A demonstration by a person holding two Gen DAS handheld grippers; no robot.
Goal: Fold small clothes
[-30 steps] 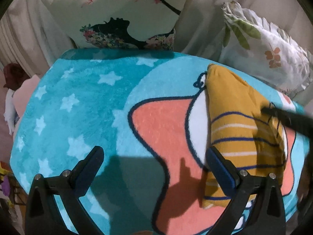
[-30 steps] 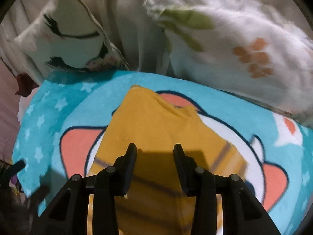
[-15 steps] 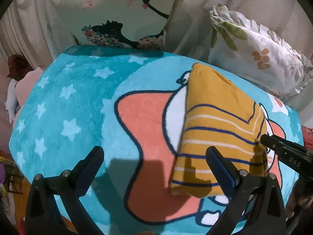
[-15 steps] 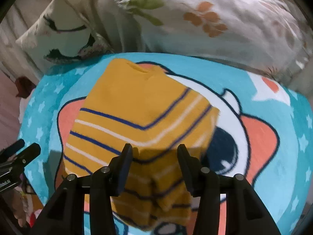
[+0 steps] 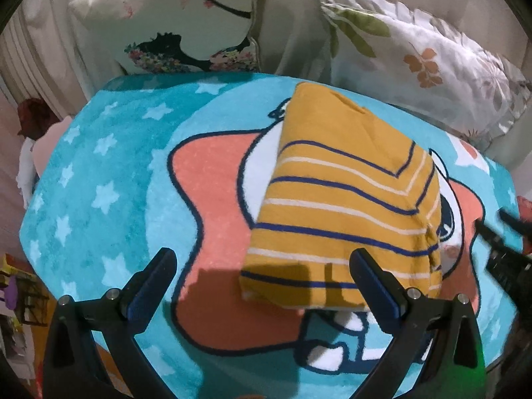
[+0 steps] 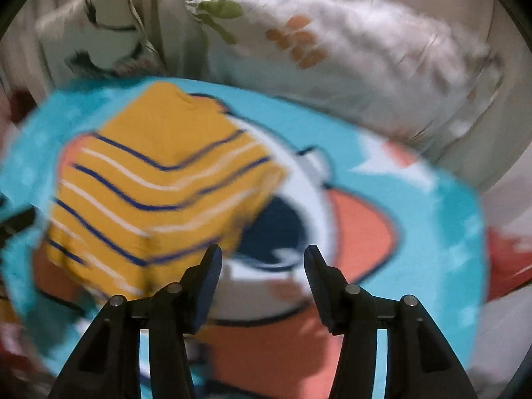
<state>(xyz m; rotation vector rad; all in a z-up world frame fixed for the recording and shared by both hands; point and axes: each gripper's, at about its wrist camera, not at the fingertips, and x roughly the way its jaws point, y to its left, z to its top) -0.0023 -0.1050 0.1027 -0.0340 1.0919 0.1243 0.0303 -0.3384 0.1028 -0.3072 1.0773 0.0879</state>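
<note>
1. While spread wide across the bottom of the left wrist view, left gripper holds nothing; blue-padded fingertips hang above the blanket, the right one over the near edge of the folded shirt, contact not discernible.
2. Parted moderately at lower centre of the right wrist view, right gripper grips nothing; left fingertip just beside the shirt's lower right corner, though motion blur hides whether touching.
3. Seen again at the right edge of the left wrist view: right gripper, dark and blurred, apart from the cloth.
4. Lying folded into a rough rectangle right of centre in the left wrist view: yellow striped shirt, mustard with navy and white stripes, plain at the far end, a doubled-over layer along its right side.
5. Sitting in the left half of the right wrist view, heavily smeared: same yellow striped shirt.
6. Spread beneath it: turquoise cartoon blanket, with white stars on the left and a coral star-shaped figure outlined in navy; also filling the middle of the right view.
7. Leaning at upper left: white cushion with a black figure print.
8. Resting at upper right: leaf-print pillow, white with green and orange leaves, just beyond the blanket's far edge; blurred in the right view.
</note>
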